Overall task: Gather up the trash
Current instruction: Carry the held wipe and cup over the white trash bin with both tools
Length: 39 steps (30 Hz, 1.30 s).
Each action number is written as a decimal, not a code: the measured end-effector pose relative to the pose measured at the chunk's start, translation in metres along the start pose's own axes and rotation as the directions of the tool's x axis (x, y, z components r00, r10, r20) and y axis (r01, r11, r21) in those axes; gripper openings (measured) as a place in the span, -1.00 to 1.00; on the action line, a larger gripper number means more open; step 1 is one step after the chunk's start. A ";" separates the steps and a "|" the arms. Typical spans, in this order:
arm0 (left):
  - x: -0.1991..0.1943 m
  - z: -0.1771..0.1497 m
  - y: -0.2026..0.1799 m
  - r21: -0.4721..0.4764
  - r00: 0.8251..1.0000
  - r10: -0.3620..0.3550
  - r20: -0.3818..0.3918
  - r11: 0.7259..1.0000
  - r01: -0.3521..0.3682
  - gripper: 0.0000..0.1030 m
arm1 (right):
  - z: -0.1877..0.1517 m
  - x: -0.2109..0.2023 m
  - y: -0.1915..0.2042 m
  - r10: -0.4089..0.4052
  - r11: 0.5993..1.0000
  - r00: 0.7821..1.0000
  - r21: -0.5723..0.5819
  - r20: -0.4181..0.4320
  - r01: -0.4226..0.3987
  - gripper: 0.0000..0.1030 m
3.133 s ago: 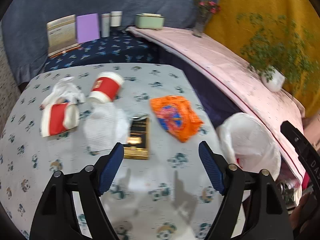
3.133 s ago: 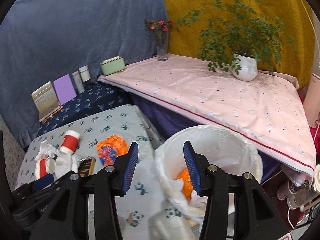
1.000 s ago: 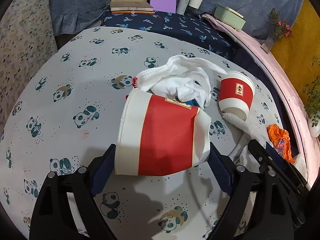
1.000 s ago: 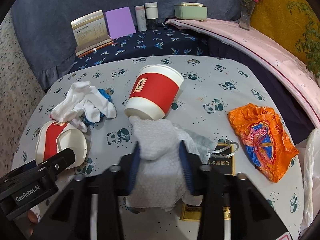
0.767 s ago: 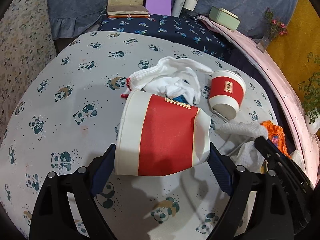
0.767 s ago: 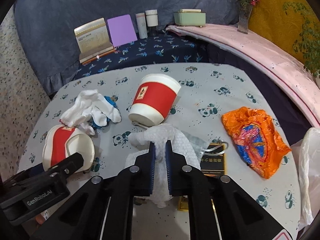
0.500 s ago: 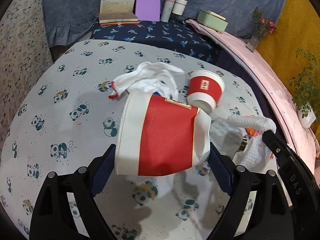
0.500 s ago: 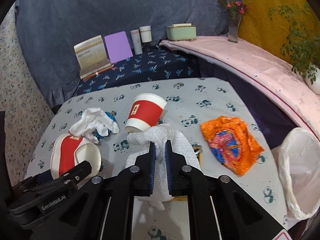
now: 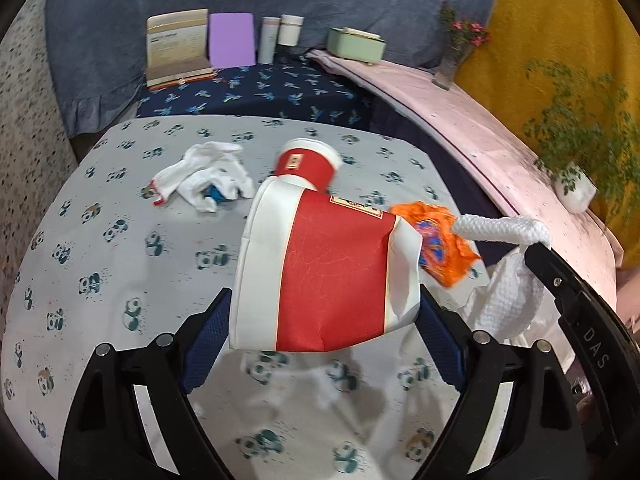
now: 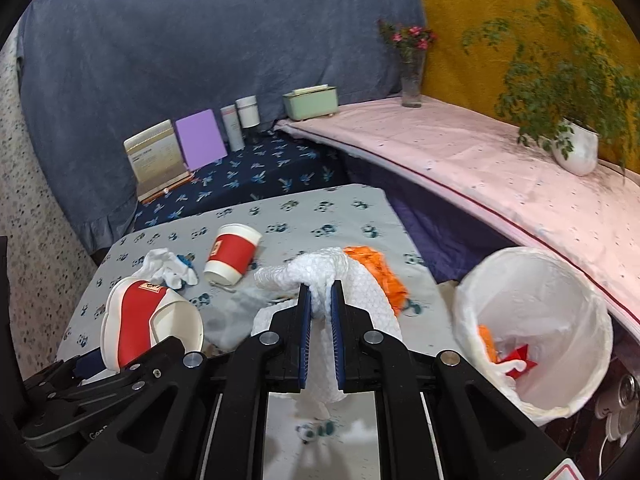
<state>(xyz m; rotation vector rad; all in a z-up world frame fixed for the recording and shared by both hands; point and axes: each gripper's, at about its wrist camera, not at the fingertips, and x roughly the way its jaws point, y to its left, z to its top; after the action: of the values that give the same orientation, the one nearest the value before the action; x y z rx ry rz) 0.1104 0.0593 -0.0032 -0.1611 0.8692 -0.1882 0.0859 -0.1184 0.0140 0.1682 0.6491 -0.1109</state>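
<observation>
Seemingly open tablecloth [image 9: 120, 264] beside bin [image 10: 592, 308]

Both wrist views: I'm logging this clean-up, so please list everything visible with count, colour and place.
Crushed cup: 1, red-white, in left gripper.
Cup: 1, red-white, lying on table.
Wipe: 1, white, in right gripper.
Wrapper: 1, orange, on table.
Cloth: 1, white, on table.
Table: 1, panda print.
Bin: 1, white liner, right of table.
Plant: 1, white pot, pink shelf.
Vase: 1, clear, pink shelf.
Left gripper: black, shut on crushed cup.
Right gripper: black, shut on wipe.
</observation>
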 end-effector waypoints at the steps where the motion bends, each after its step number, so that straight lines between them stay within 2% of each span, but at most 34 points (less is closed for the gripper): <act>1: -0.001 -0.002 -0.009 0.015 1.000 -0.006 0.001 1.000 0.006 0.62 | -0.001 -0.003 -0.007 -0.009 1.000 1.000 0.007 0.004 0.009 -0.82; 16: -0.002 -0.028 -0.120 0.194 0.995 -0.093 -0.031 0.976 0.098 0.62 | -0.017 -0.040 -0.119 -0.142 0.978 0.989 0.159 0.028 0.136 -0.82; 30: 0.023 -0.044 -0.212 0.332 0.986 -0.143 -0.087 0.929 0.164 0.62 | -0.032 -0.047 -0.203 -0.234 0.940 0.972 0.255 0.003 0.226 -0.82; 39: 0.045 -0.046 -0.251 0.351 0.969 -0.205 -0.137 0.905 0.241 0.63 | -0.034 -0.048 -0.242 -0.280 0.917 0.960 0.295 -0.006 0.269 -0.82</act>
<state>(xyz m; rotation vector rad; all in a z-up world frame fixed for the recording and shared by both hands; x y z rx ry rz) 0.0788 -0.1980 -0.0109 0.0994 0.8961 -0.5735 -0.0104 -0.3467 -0.0128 0.3603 0.6151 -0.4825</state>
